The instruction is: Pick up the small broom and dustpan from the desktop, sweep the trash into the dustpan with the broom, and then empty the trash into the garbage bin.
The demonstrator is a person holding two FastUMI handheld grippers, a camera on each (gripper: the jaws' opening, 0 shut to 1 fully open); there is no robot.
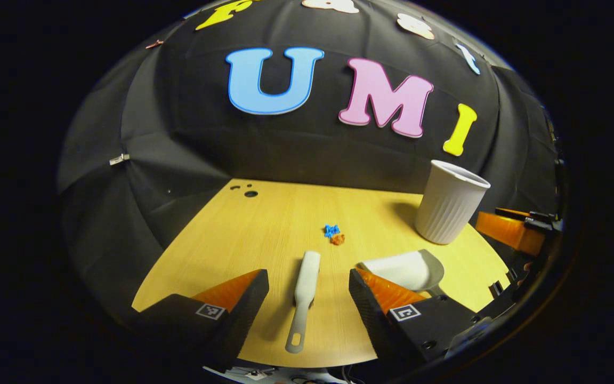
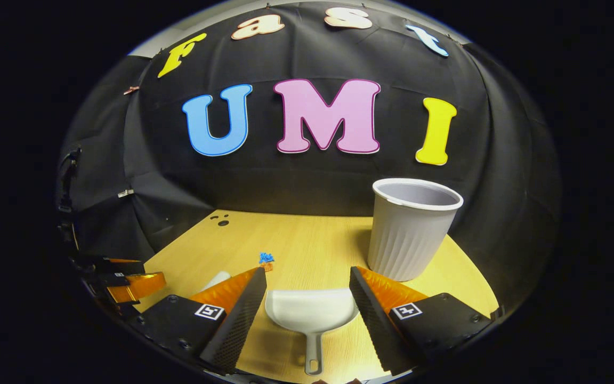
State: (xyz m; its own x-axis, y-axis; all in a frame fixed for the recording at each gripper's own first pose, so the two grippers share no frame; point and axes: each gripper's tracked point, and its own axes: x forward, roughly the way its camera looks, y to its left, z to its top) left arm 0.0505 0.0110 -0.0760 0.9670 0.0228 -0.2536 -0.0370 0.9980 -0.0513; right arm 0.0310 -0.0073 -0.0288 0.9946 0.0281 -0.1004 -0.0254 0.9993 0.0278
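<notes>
A small white broom (image 1: 304, 298) lies flat on the wooden desktop (image 1: 264, 229), handle toward me, between the spread fingers of my open left gripper (image 1: 308, 282). Blue and orange trash scraps (image 1: 333, 234) sit just beyond the broom's head. A white dustpan (image 2: 311, 317) rests on the desk with its handle toward me, centred between the fingers of my open right gripper (image 2: 307, 282). In the left gripper view the dustpan (image 1: 408, 269) lies right of the broom. The trash (image 2: 266, 260) shows small ahead and left in the right gripper view.
A ribbed white garbage bin (image 2: 411, 232) stands upright at the back right of the desk, also the bin (image 1: 448, 202) in the left gripper view. The other gripper (image 2: 126, 282) shows at the left edge. Cable holes (image 1: 248, 192) mark the far left corner.
</notes>
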